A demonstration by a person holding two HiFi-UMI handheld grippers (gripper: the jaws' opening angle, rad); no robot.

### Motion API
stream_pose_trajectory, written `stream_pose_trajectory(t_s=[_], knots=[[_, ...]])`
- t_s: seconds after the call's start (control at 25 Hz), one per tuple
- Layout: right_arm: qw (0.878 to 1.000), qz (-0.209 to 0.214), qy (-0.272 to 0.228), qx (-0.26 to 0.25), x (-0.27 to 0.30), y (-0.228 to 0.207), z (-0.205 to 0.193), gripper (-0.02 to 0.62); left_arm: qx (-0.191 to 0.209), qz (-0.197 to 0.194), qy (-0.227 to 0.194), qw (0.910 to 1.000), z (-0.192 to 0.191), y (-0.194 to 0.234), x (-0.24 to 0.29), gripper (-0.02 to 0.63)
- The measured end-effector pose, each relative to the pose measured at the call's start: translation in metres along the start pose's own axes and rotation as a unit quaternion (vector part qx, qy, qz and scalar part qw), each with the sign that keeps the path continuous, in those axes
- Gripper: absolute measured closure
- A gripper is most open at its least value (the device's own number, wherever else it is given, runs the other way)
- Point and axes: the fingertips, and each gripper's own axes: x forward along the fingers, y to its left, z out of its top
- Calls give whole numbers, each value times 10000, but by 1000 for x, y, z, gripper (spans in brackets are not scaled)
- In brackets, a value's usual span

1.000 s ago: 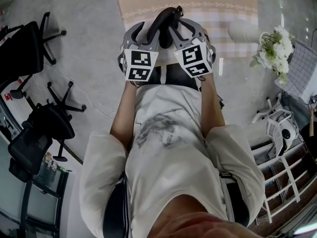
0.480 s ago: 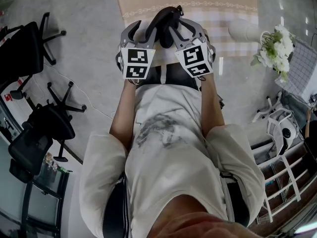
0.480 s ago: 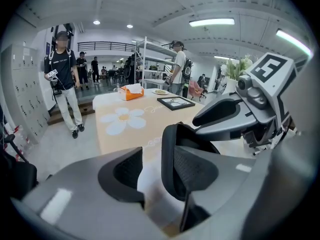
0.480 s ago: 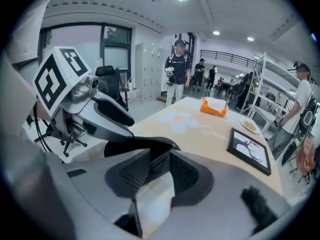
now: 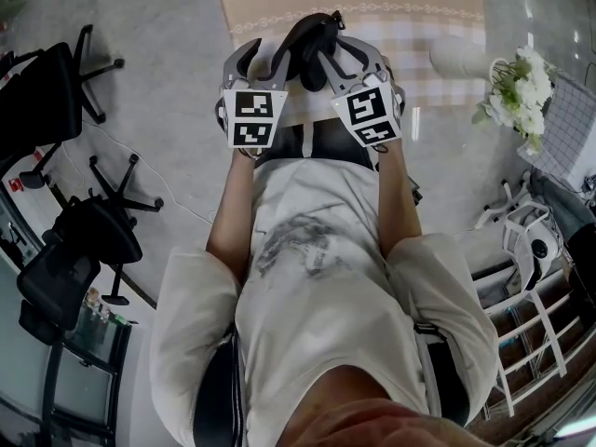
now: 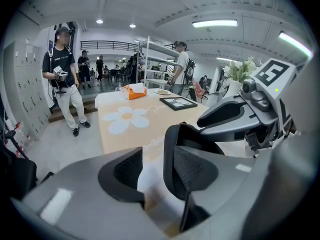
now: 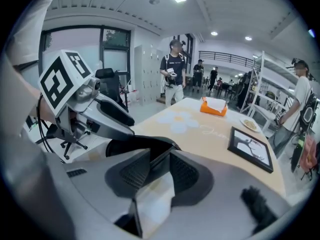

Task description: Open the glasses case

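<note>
Head view: both forearms [image 5: 396, 203] reach forward, with the left gripper [image 5: 270, 52] and right gripper [image 5: 337, 52] side by side and tilted down. The case [image 5: 312, 35] sits between them over the table [image 5: 438, 17] edge.
Left gripper view: jaws spread, one pad against the case rim.
Right gripper view: jaws pinch the case's edge.

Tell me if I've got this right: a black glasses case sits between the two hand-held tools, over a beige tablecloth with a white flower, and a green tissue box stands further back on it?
Not quite. The tissue box is orange, not green, as the right gripper view shows. The rest holds: the black glasses case is over the beige tablecloth with the white flower.
</note>
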Motion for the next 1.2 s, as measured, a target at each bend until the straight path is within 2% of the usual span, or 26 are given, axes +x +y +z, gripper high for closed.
stream_pose_trajectory(t_s=[0.32,0.52,1.2], knots=[[10000,9,-44,86,1,3,-2,467,-89,-12,-29,10000,-1,3,0,400],[10000,0,-4,-67,0,4,-1,488,-92,-27,-33,9999,-1,3,0,400],[10000,-11,-26,-28,0,4,-2,488,-122,-50,-48,9999,-1,4,0,402]])
